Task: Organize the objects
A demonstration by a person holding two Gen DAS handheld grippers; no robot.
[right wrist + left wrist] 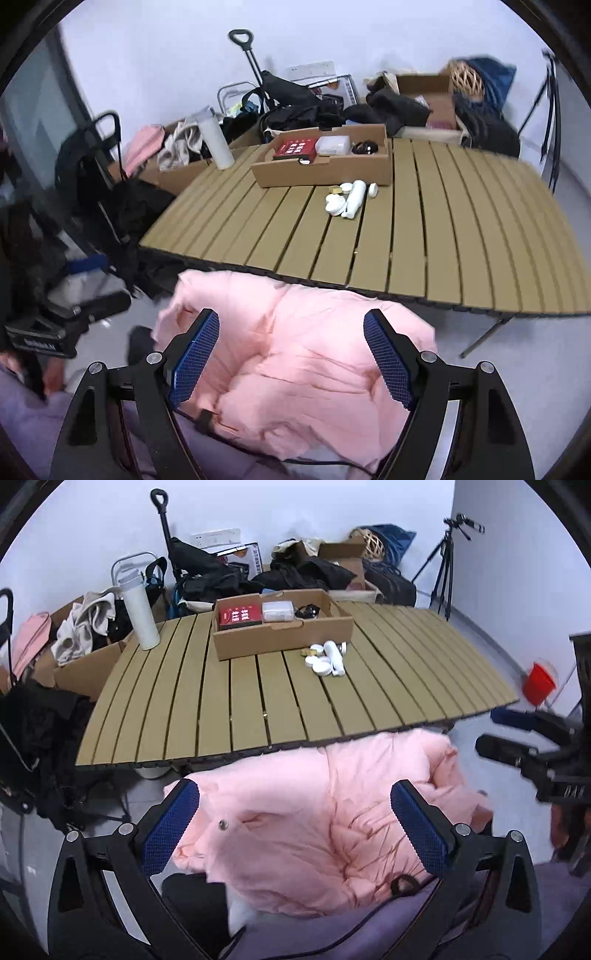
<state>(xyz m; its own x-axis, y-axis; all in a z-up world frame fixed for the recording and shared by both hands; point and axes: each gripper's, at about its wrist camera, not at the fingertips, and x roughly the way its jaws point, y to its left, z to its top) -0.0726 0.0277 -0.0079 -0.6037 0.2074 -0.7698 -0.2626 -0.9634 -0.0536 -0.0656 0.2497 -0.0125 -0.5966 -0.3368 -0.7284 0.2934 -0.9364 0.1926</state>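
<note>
- Your left claw (295, 834) stands wide apart, blue pads (171, 827) either side of a pink puffy jacket (314, 812) bunched just below you; nothing is held between them.
- Your right claw (291, 354) is likewise spread and holding nothing, over the same pink jacket (295, 354); in the left view it shows at the far right edge (524, 738), blurred.
- The jacket lies in front of the near edge of the slatted worktop (258, 709), off its surface.
- Mid-worktop: a cluster of small white jars and tubes (327, 659) lies loose, touching one another, with a small gold-coloured piece at its far left side. It sits just in front of the cardboard tray (280, 638).
- Inside the tray: a red box (238, 616) at left, a clear plastic case (277, 610) beside it, a dark tangled item (307, 611) further right.
- A white bottle (138, 613) stands upright near the worktop's far left corner, well apart from the tray.
- Beyond the worktop: clothes and bags piled against the wall, a tripod (445, 565) at far right, a red bucket (539, 681) on the floor.
</note>
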